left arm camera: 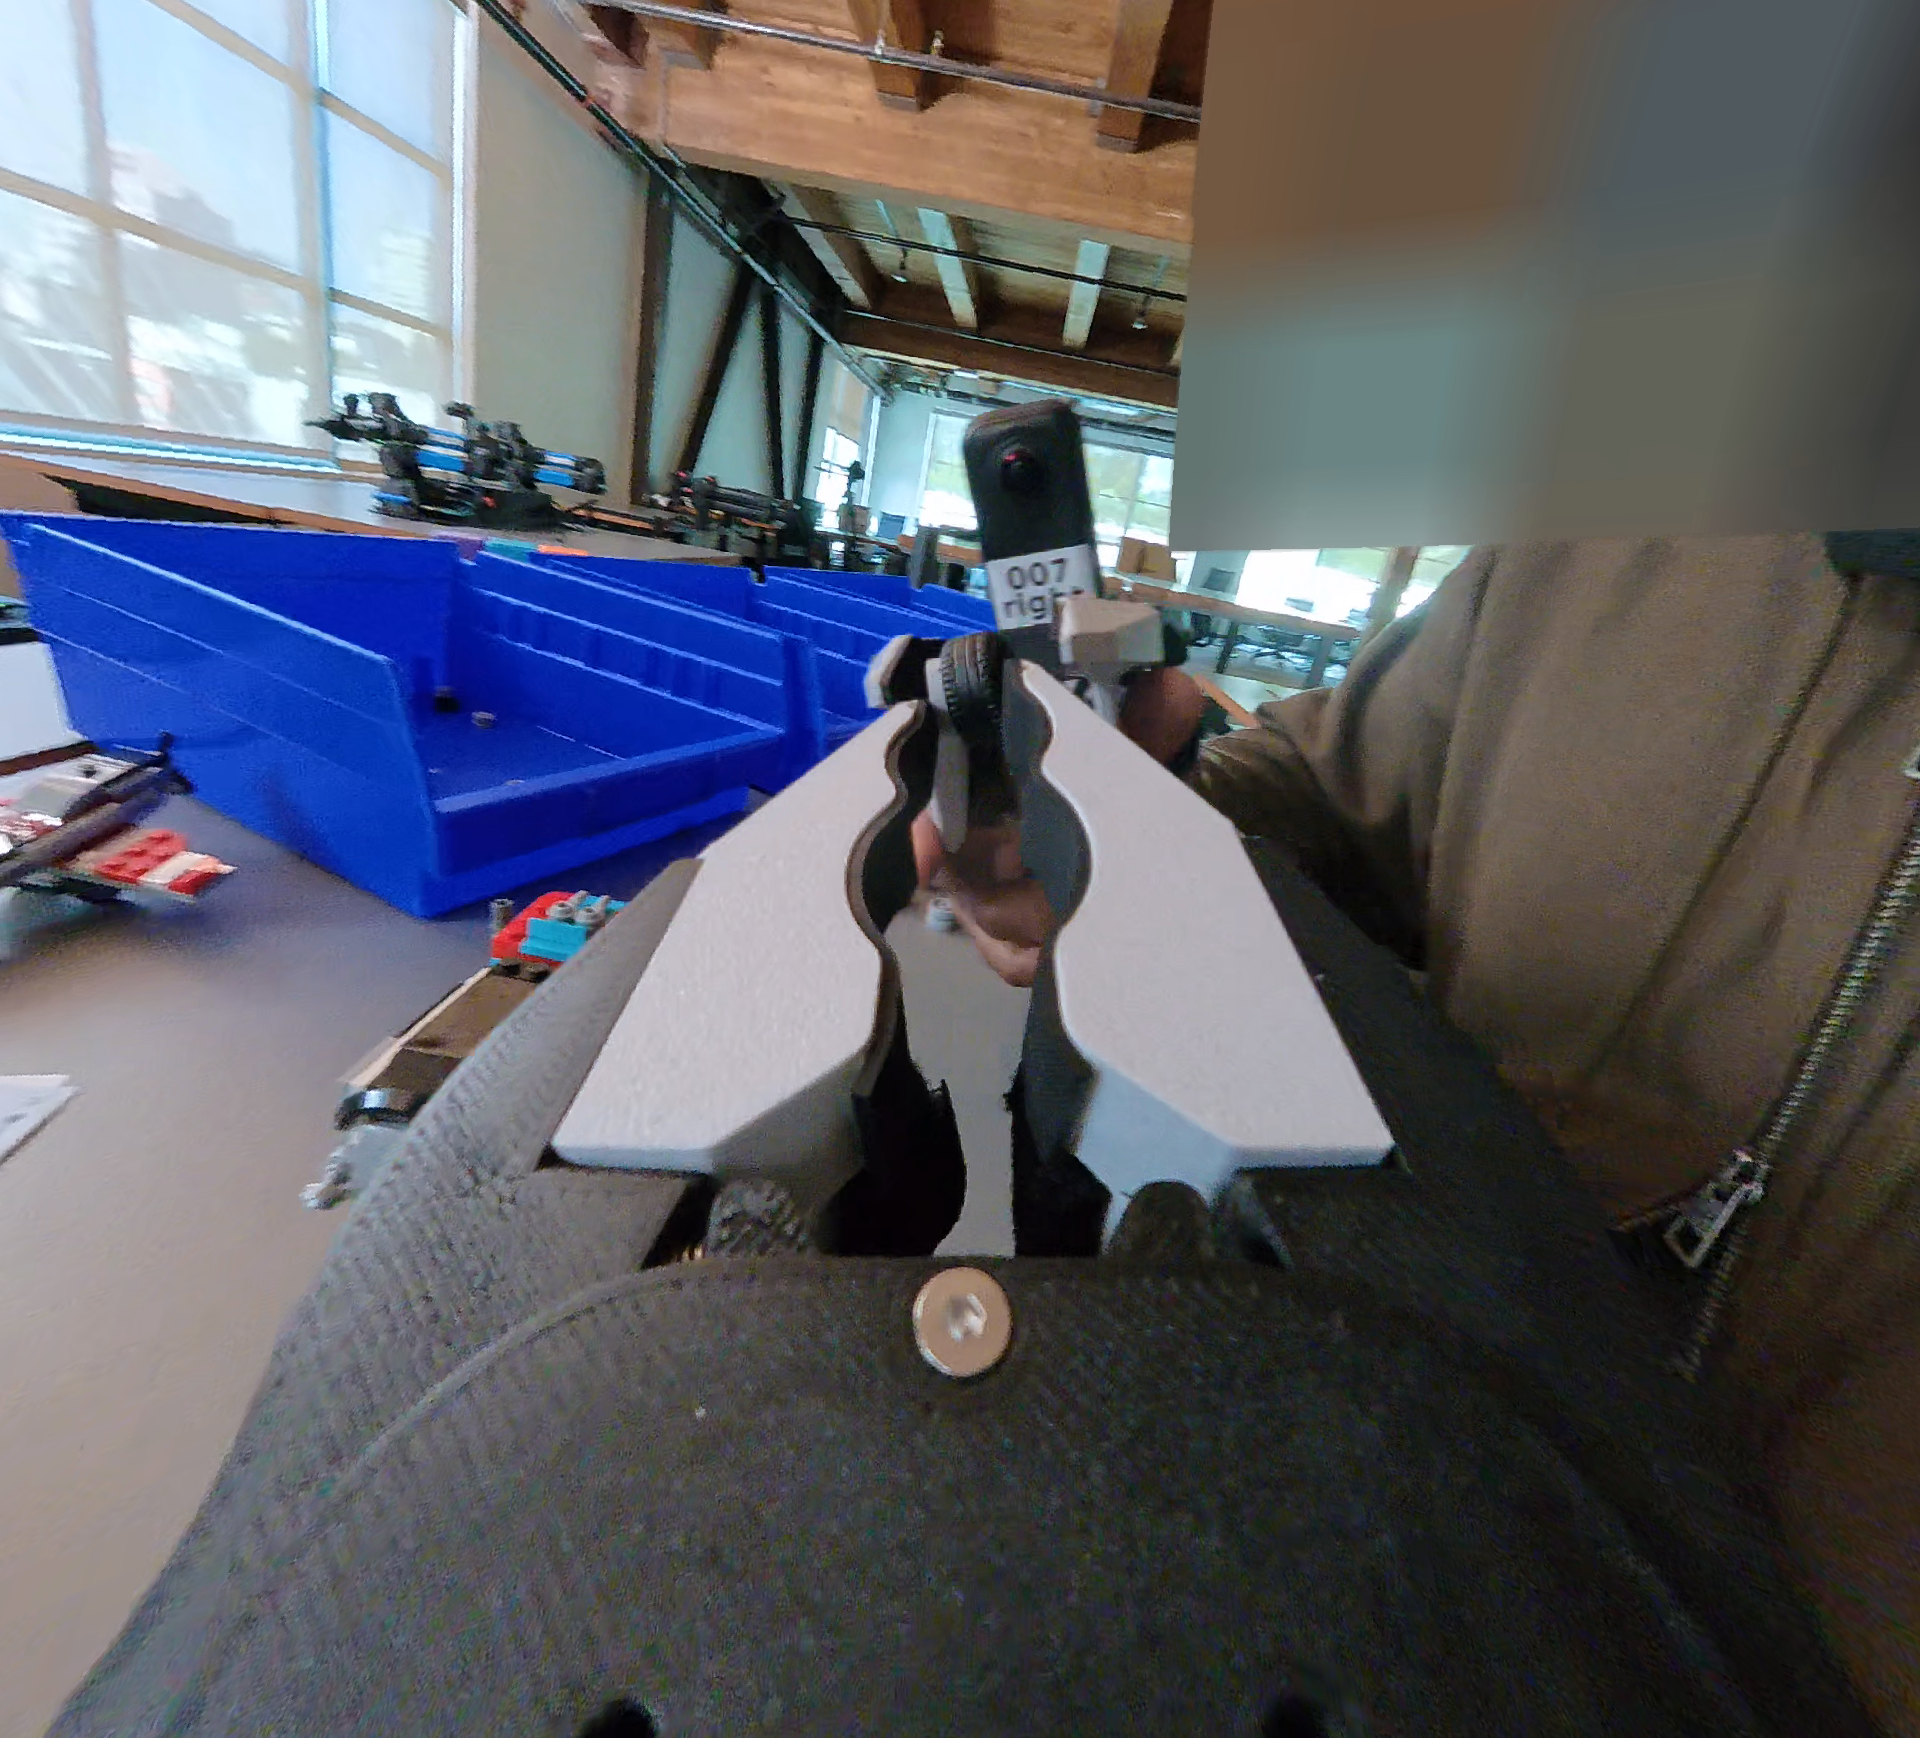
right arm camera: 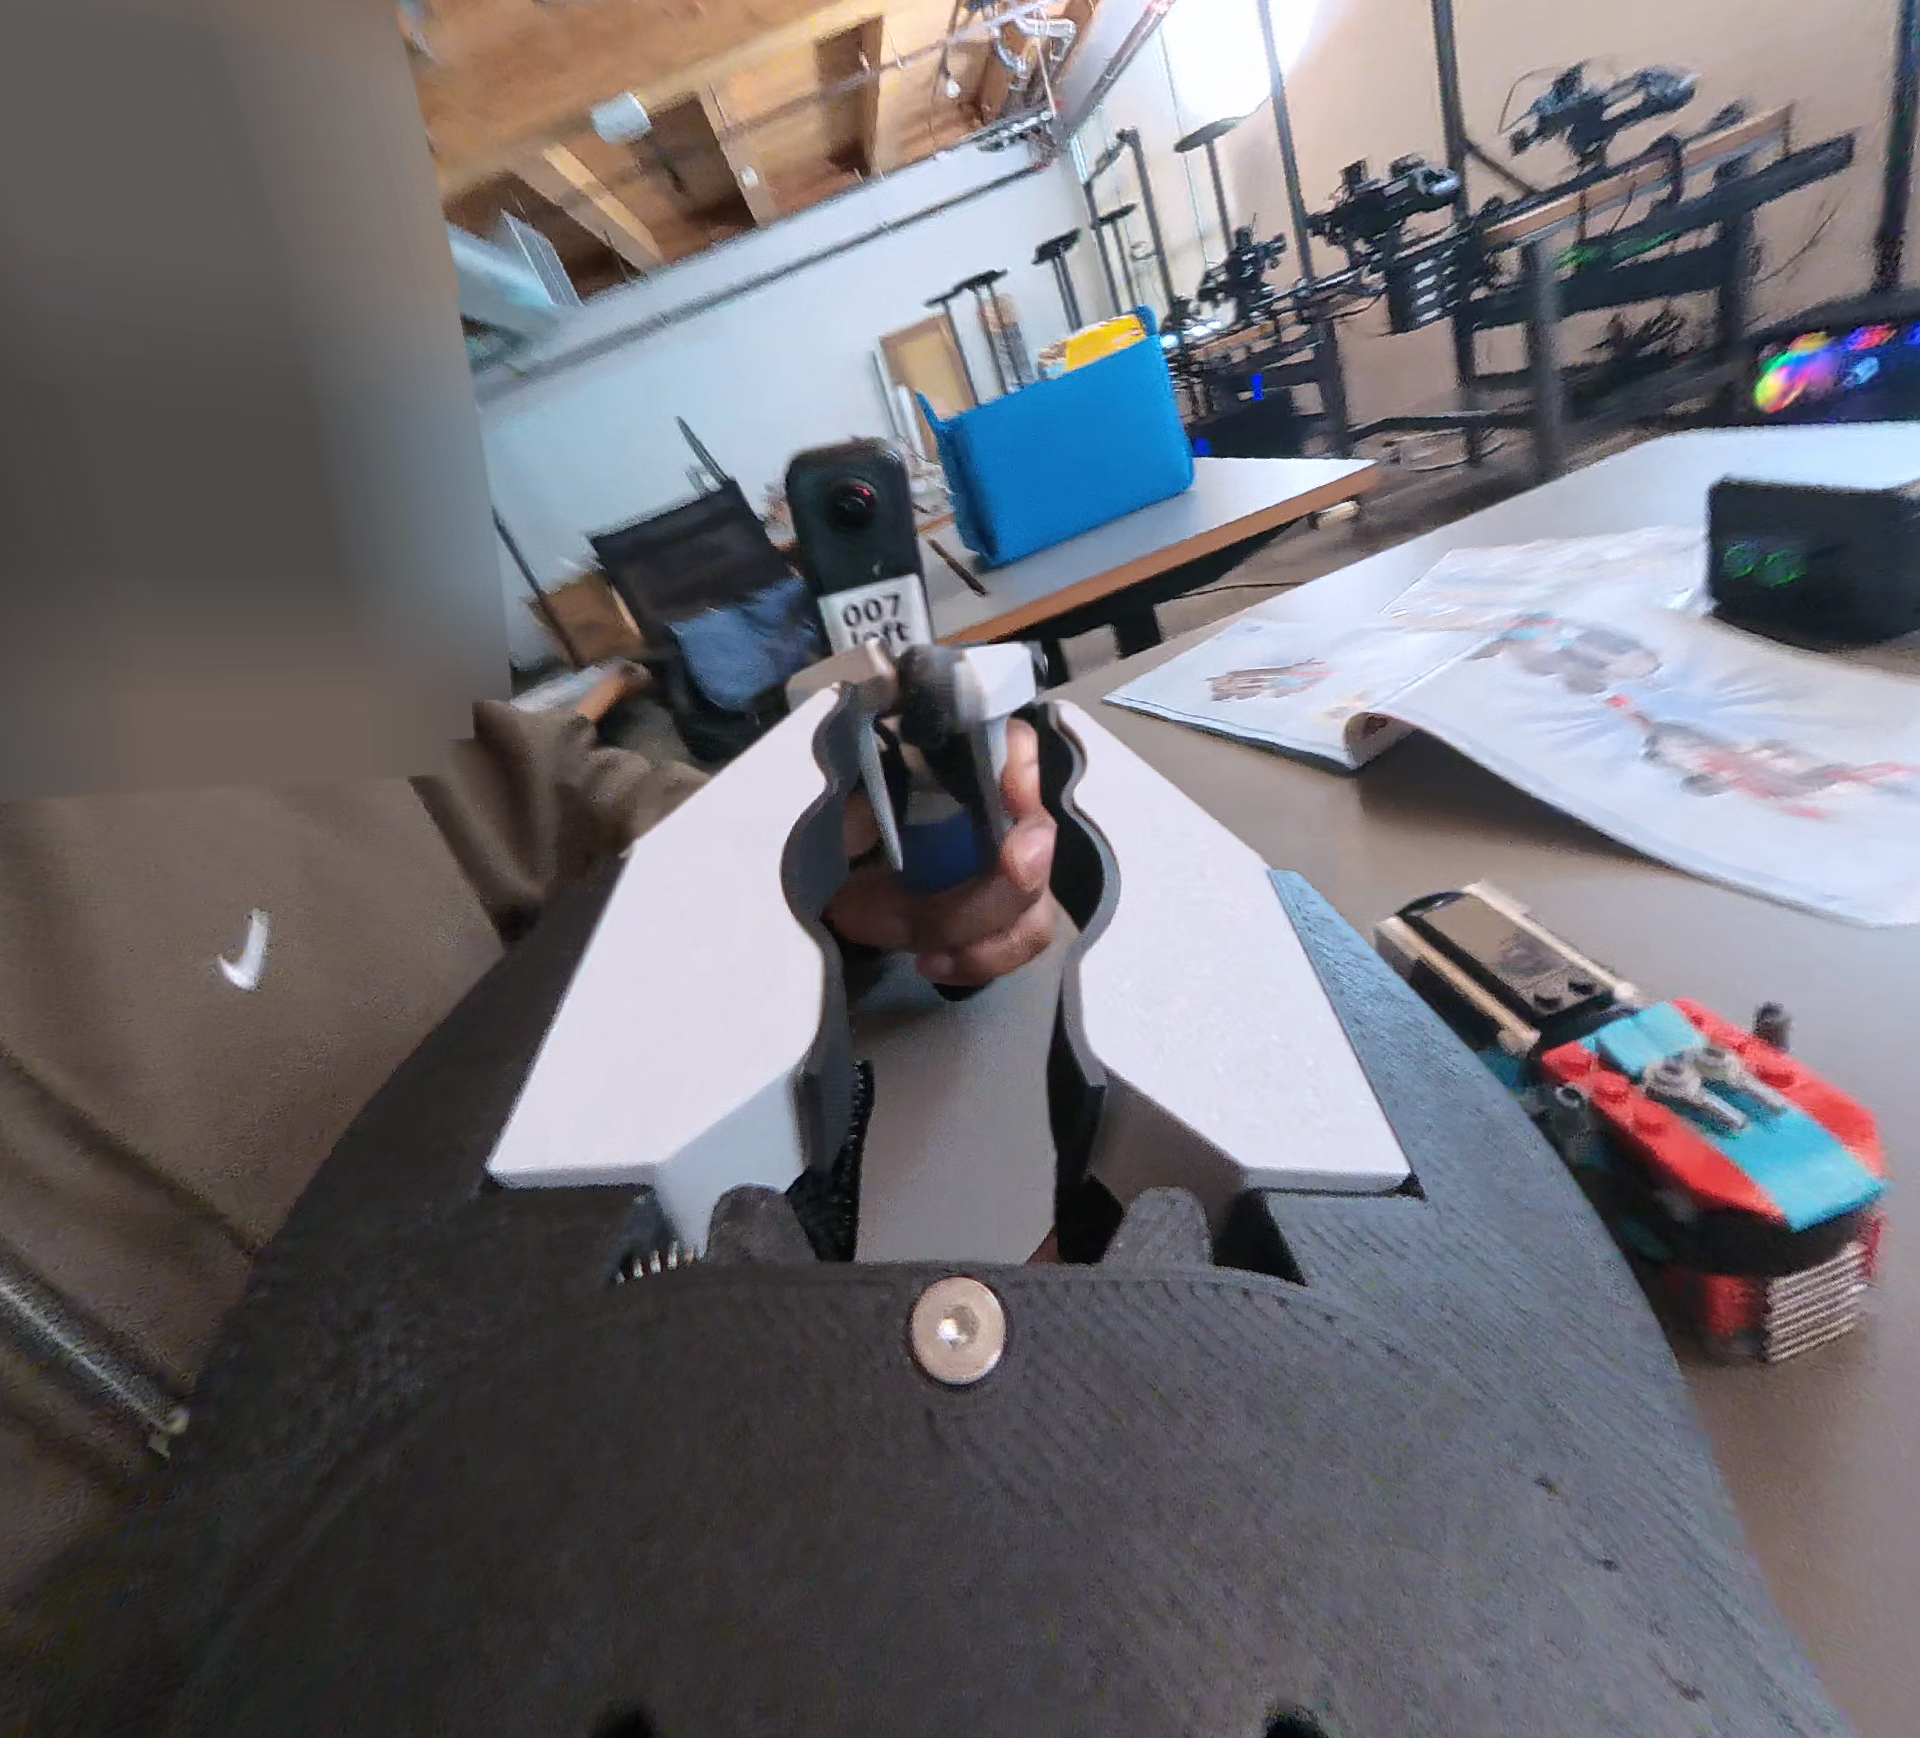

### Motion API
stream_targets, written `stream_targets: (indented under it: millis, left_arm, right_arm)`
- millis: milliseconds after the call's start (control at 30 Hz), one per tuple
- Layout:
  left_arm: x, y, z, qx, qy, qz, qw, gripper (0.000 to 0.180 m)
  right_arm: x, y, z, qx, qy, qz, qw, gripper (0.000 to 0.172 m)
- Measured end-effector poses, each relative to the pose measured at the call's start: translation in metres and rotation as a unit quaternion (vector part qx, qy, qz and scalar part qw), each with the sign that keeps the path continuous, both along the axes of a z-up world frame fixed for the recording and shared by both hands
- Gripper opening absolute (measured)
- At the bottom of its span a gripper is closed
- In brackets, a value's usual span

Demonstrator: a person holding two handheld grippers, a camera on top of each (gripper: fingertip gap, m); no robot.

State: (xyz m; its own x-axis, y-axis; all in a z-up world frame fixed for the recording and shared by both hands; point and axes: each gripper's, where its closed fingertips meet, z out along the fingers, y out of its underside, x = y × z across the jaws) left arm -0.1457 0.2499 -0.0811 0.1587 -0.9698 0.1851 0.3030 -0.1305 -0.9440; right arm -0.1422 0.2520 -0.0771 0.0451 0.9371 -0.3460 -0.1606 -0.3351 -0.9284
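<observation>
Both tools are meeting tip to tip above the bench, raised off its surface. Left tool (left arm camera: pixel 961 701) is pinching a small black toy tire (left arm camera: pixel 971 686) at its fingertips, jaws nearly together, pads pressing on the tire. Right tool (right arm camera: pixel 940 712) is standing wider, its fingers straddling the left tool's tips and the same tire (right arm camera: pixel 925 701); whether its pads are pressing is unclear. Toy brick car (right arm camera: pixel 1704 1158), red and teal, is sitting on the bench near its right edge, beside an open instruction booklet (right arm camera: pixel 1558 712). Blue bins (left arm camera: pixel 436 680) are lining the far left side of the bench.
</observation>
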Motion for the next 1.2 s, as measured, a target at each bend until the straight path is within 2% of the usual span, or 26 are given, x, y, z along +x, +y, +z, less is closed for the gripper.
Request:
stream_targets:
  millis: [133,267,533,667,833,933,1200]
  left_arm:
    - [0.0,-0.001,0.0,0.017,0.011,0.01,1.0,0.014]
    - [0.003,-0.007,0.0,0.025,0.014,-0.005,1.0,0.014]
    - [0.005,-0.015,0.001,0.009,0.015,-0.045,0.999,0.016]
    - [0.002,-0.015,0.001,0.056,0.06,-0.019,0.996,0.024]
    - [0.001,-0.017,-0.01,0.135,0.15,0.013,0.979,0.022]
    - [0.004,-0.023,-0.02,0.169,0.195,0.01,0.966,0.018]
    - [0.007,-0.034,-0.019,0.195,0.178,-0.008,0.965,0.014]
  right_arm:
    - [-0.006,-0.007,-0.004,0.036,-0.022,-0.002,0.999,0.031]
    - [-0.006,-0.01,-0.003,0.036,-0.012,0.008,0.999,0.015]
    - [-0.004,-0.016,-0.001,0.09,-0.012,0.011,0.996,0.015]
    - [-0.003,-0.016,-0.005,0.153,-0.052,-0.008,0.987,0.016]
    - [-0.003,-0.023,-0.012,0.262,-0.114,-0.025,0.958,0.015]
    - [-0.004,-0.028,-0.018,0.3,-0.135,-0.021,0.944,0.015]
    - [-0.003,-0.038,-0.019,0.329,-0.136,-0.003,0.934,0.015]
